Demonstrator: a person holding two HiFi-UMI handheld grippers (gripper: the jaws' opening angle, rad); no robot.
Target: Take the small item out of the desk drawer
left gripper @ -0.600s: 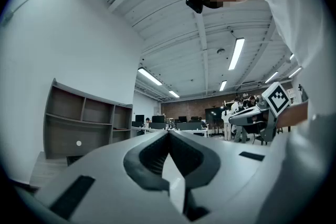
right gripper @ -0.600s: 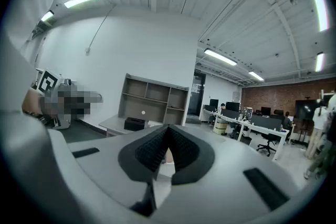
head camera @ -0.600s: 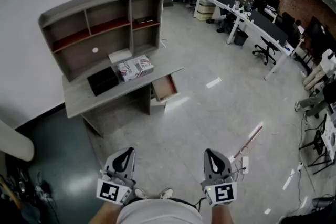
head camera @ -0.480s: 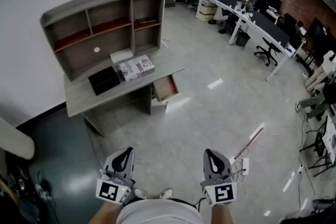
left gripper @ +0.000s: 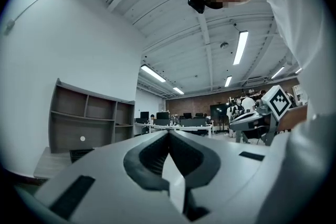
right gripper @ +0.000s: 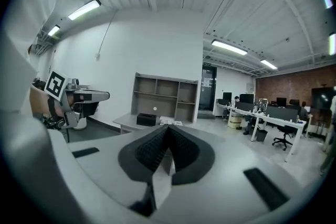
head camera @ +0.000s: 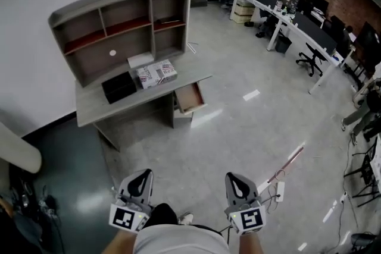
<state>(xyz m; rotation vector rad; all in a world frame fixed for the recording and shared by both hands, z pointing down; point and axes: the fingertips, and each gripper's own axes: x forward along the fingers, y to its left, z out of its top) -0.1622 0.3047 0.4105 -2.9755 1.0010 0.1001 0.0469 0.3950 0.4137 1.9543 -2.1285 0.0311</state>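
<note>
The grey desk (head camera: pixel 95 105) with a shelf unit stands by the white wall, well ahead of me. Its drawer (head camera: pixel 189 97) is pulled open at the desk's right end; I cannot make out any small item inside from here. My left gripper (head camera: pixel 142 176) and right gripper (head camera: pixel 234 178) are held low near my body, far from the desk, both shut and empty. In the right gripper view the desk (right gripper: pixel 125 121) shows far beyond the closed right gripper (right gripper: pixel 168 129). The left gripper (left gripper: pixel 168 134) has its tips together too.
On the desk lie a black box (head camera: pixel 119 87), a printed carton (head camera: pixel 156 74) and a white box (head camera: pixel 140 60). A long stick and a power strip (head camera: pixel 278 191) lie on the floor at my right. Office desks and chairs (head camera: pixel 309 59) line the far right.
The view has shifted slightly, with the desk now a little further right and lower in frame. My right gripper has edged left. A dark shoe shows between the grippers.
</note>
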